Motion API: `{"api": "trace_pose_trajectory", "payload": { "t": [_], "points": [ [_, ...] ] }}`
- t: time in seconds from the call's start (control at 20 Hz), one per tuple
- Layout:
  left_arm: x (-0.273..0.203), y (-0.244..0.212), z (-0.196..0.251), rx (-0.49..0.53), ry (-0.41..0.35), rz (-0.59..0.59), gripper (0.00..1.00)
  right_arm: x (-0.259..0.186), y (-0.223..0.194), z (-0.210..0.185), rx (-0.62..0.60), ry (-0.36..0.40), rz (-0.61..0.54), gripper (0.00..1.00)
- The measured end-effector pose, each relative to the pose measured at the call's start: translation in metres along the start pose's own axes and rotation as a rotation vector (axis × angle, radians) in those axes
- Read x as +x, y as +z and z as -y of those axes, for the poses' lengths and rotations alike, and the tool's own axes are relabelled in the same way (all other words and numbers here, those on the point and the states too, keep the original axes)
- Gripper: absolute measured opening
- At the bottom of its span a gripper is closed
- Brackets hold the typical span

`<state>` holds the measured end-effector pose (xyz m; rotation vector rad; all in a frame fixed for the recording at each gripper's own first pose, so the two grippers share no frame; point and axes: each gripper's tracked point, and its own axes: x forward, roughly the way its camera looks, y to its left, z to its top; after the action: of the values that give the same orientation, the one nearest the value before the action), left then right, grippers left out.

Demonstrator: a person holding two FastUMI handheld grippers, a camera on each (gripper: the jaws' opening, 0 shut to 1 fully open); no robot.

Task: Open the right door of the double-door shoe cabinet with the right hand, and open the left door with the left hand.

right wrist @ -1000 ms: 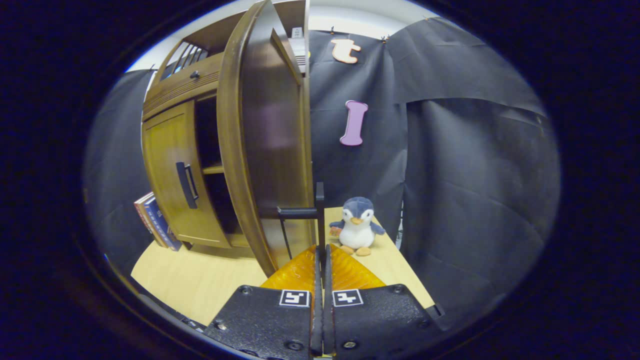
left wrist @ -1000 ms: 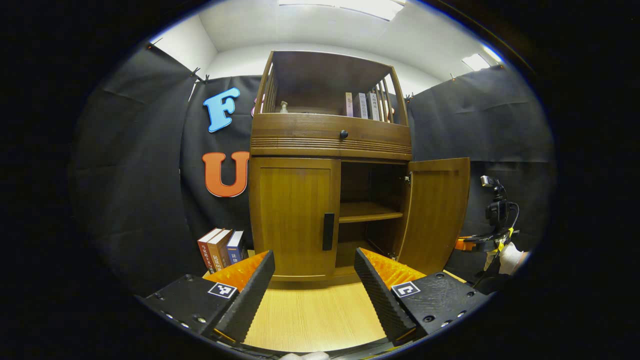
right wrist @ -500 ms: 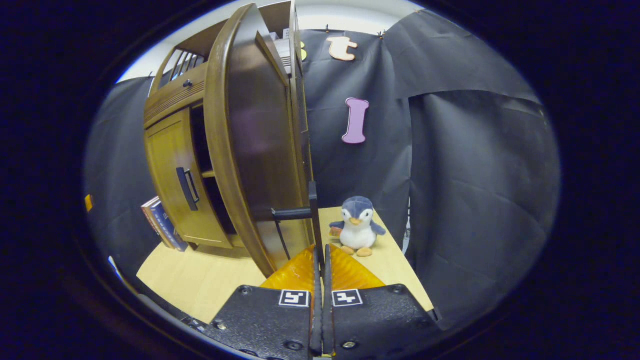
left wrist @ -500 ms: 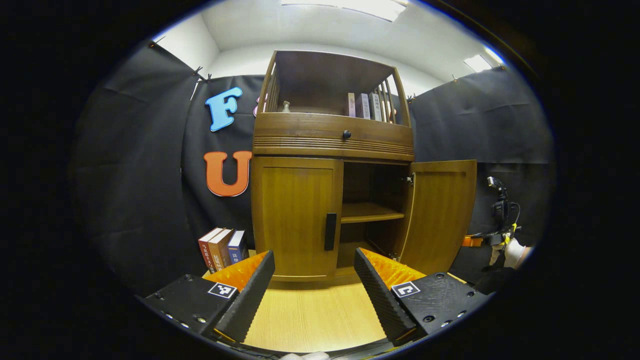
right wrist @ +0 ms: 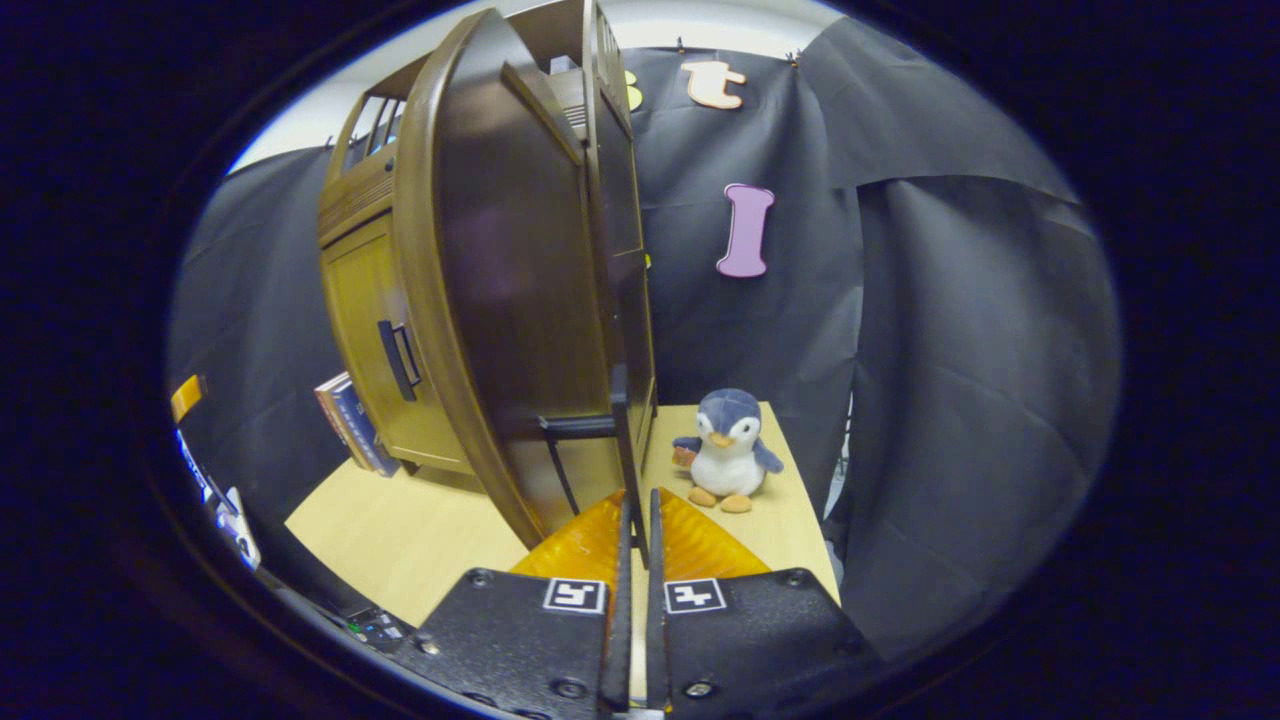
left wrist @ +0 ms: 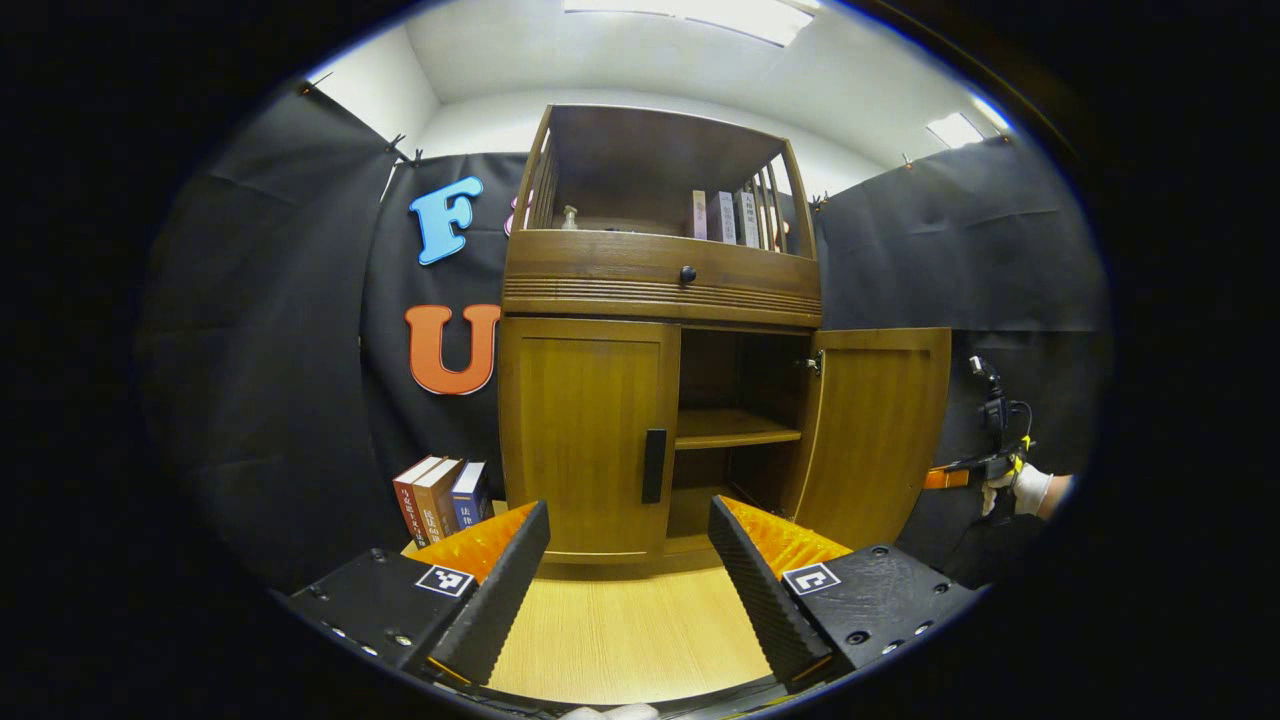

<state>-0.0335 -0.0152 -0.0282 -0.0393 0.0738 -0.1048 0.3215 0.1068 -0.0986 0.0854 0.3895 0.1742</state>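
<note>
Right claw (right wrist: 632, 520) clamped on door handle (right wrist: 625, 440)

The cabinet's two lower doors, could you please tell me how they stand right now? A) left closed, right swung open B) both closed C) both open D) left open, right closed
A: in the left gripper view the left door sits flush and closed, while the right door stands swung out, baring the inner shelf.

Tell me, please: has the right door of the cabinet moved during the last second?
Yes. In the left gripper view, the right door has swung farther open, its free edge moving rightward, away from the closed left door.
</note>
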Motion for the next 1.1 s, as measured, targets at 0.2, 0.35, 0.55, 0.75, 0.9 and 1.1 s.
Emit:
{"api": "trace_pose_trajectory", "payload": {
  "t": [0.2, 0.35, 0.55, 0.75, 0.9, 1.1],
  "points": [
    [-0.003, -0.002, 0.005, -0.001, 0.002, -0.008, 0.96, -0.024, -0.005, 0.013, -0.041, -0.049, 0.004, 0.35],
    [-0.001, -0.003, 0.008, 0.004, 0.000, -0.014, 0.96, -0.044, -0.002, 0.008, -0.047, -0.093, 0.036, 0.68],
    [0.002, -0.005, 0.012, -0.001, -0.005, -0.024, 0.97, -0.075, 0.027, -0.007, -0.044, -0.161, 0.139, 0.84],
    [0.004, -0.003, 0.017, 0.002, -0.010, -0.021, 1.00, -0.104, 0.063, -0.044, -0.074, -0.196, 0.257, 0.81],
    [0.007, 0.000, 0.018, 0.011, -0.008, -0.017, 0.96, -0.113, 0.081, -0.083, -0.050, -0.184, 0.306, 0.88],
    [0.008, 0.000, 0.013, 0.018, 0.008, -0.014, 0.96, -0.101, 0.078, -0.133, -0.093, -0.178, 0.323, 0.99]
  ]
}}
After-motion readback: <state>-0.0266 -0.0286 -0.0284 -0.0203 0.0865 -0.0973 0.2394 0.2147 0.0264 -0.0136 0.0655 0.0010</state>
